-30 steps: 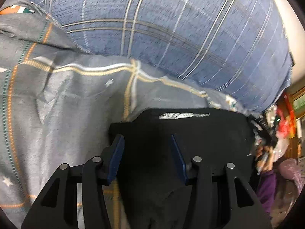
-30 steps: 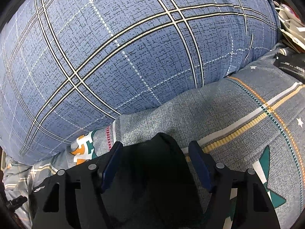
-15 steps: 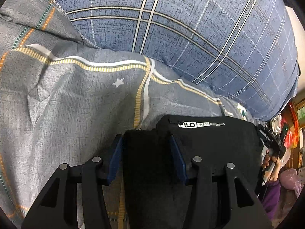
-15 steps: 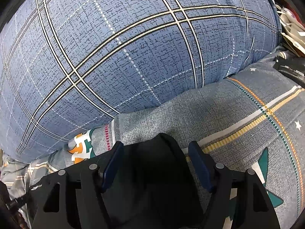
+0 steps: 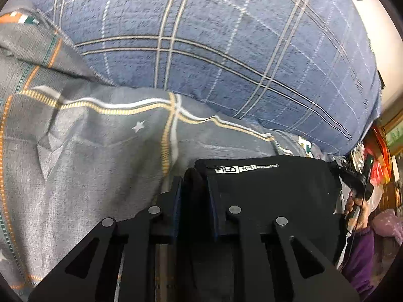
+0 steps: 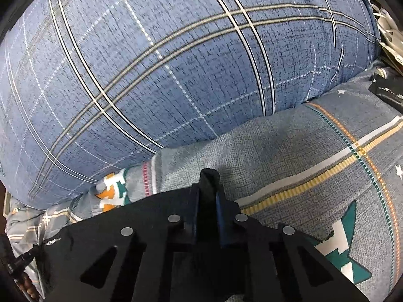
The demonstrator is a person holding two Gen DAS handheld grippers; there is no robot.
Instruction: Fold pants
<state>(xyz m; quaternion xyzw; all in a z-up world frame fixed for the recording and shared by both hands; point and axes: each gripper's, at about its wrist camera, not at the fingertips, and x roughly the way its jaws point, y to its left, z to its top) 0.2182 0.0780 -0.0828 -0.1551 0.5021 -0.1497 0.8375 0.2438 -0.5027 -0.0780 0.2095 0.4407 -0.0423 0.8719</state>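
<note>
Black pants (image 5: 272, 191) with a white label lie flat on the grey patterned bedsheet (image 5: 88, 163). My left gripper (image 5: 192, 183) is closing, and its blue pads pinch a raised fold at the left corner of the pants' far edge. In the right wrist view, my right gripper (image 6: 207, 193) is shut on another fold of the pants (image 6: 209, 175), which pokes up between the fingertips. The rest of the cloth spreads to the lower left and is partly hidden under the gripper body.
A big blue plaid cushion (image 5: 226, 50) (image 6: 176, 63) bulges just beyond the pants. A hand (image 5: 355, 209) with a purple sleeve holds a black handle at the right of the left wrist view. A black packet (image 6: 388, 90) lies on the sheet (image 6: 302, 151) far right.
Both grippers were open astride the pants' edge. Their jaws have now closed and bunched the black cloth into a narrow fold between the pads. The hands have hardly shifted.
</note>
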